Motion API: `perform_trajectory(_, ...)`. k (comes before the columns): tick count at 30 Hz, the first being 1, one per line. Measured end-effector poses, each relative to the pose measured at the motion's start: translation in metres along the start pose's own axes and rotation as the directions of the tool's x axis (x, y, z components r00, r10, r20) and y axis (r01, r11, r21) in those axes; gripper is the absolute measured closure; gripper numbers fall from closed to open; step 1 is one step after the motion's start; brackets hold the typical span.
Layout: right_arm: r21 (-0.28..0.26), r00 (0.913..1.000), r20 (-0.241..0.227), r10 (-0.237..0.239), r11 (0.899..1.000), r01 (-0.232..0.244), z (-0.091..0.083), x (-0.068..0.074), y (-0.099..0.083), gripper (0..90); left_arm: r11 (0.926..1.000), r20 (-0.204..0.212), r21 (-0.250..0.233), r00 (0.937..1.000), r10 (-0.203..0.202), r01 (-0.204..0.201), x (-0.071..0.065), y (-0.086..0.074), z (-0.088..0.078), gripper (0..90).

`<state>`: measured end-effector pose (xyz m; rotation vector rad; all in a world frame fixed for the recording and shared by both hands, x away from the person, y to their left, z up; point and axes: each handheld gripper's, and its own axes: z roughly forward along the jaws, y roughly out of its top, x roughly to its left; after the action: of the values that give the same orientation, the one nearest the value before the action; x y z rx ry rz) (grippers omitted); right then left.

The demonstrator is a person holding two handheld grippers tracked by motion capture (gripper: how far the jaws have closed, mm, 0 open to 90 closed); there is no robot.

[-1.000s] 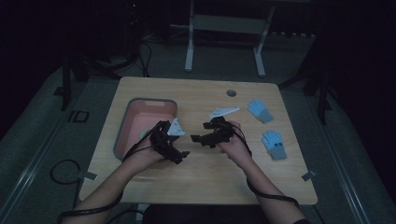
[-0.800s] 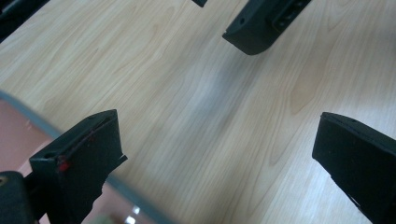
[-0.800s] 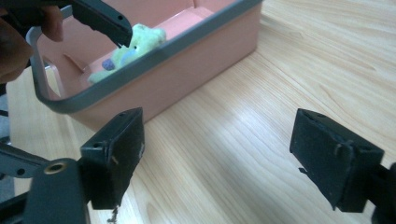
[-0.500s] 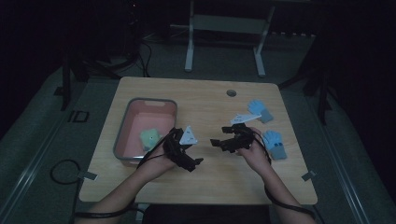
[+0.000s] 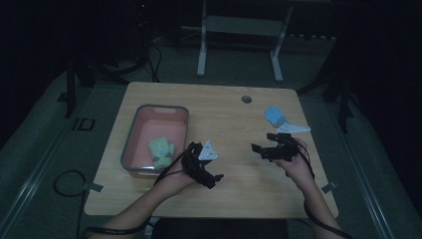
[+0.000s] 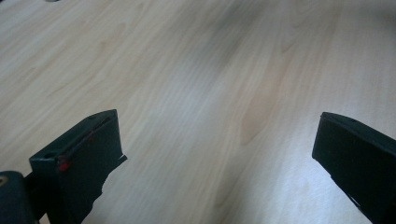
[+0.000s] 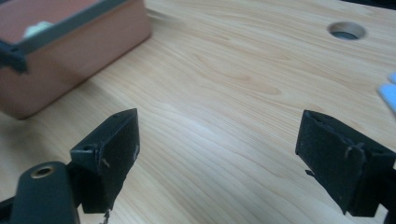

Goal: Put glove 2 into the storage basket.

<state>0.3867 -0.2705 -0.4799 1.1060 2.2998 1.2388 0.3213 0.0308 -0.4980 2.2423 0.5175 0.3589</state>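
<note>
A pink bin (image 5: 134, 144) stands on the left of the wooden table (image 5: 224, 112), and a green and yellow soft thing (image 5: 161, 149) lies inside it. My left gripper (image 5: 215, 177) hovers just right of the bin near the table's front. Its jaws are open over bare wood (image 6: 217, 126). My right gripper (image 5: 261, 145) is at mid-right and points left toward the bin (image 7: 84, 51). Its jaws (image 7: 219, 123) have just been opening and stand wide with nothing between them. A blue glove-like thing (image 5: 272, 115) lies beyond the right hand.
A round cable hole (image 5: 246, 98) sits near the table's far edge (image 7: 346, 30). A corner of the blue thing (image 7: 390, 93) shows at the right edge of the right gripper view. A white stand (image 5: 239, 30) is on the floor behind the table.
The two hands have drawn apart. The right gripper went right, the left came toward the near edge. The green thing in the bin has come into sight.
</note>
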Motion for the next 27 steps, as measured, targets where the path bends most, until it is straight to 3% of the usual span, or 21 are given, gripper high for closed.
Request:
perform_trajectory(3,0.009,1.0,0.001,0.006,1.0,-0.006,-0.003,-0.005,-0.004,13.6,1.0,0.011,-0.004,0.9999,0.003,-0.003,-0.004,-0.001,0.004,1.7)
perform_trajectory(4,0.011,0.9998,0.021,-0.008,1.0,0.008,-0.004,-0.007,-0.006,13.6,1.0,0.011,-0.004,0.9999,0.003,-0.003,-0.004,-0.001,0.004,1.7)
perform_trajectory(5,0.011,0.9978,0.06,-0.029,1.0,0.028,-0.007,-0.012,-0.01,24.0,1.0,0.033,-0.006,0.9994,-0.005,0.006,-0.009,-0.004,0.011,1.8)
perform_trajectory(9,0.023,0.9965,0.083,-0.007,1.0,0.005,-0.01,-0.028,-0.016,38.8,1.0,0.045,0.003,0.999,0.005,-0.006,-0.016,-0.011,0.018,1.8)
perform_trajectory(15,0.039,0.9928,0.119,0.009,0.999,-0.014,-0.012,-0.05,-0.022,51.5,0.9998,0.06,0.0,0.9979,-0.022,0.022,-0.022,-0.024,0.028,1.8)
perform_trajectory(24,0.034,0.9843,0.172,0.039,0.998,-0.046,-0.015,-0.081,-0.022,53.4,0.9986,0.054,-0.024,0.9975,-0.045,0.047,-0.026,-0.038,0.035,1.8)
perform_trajectory(27,0.04,0.9732,0.219,0.069,0.996,-0.08,-0.01,-0.095,-0.016,53.1,0.9968,0.05,-0.04,0.9965,-0.067,0.069,-0.025,-0.04,0.037,1.8)
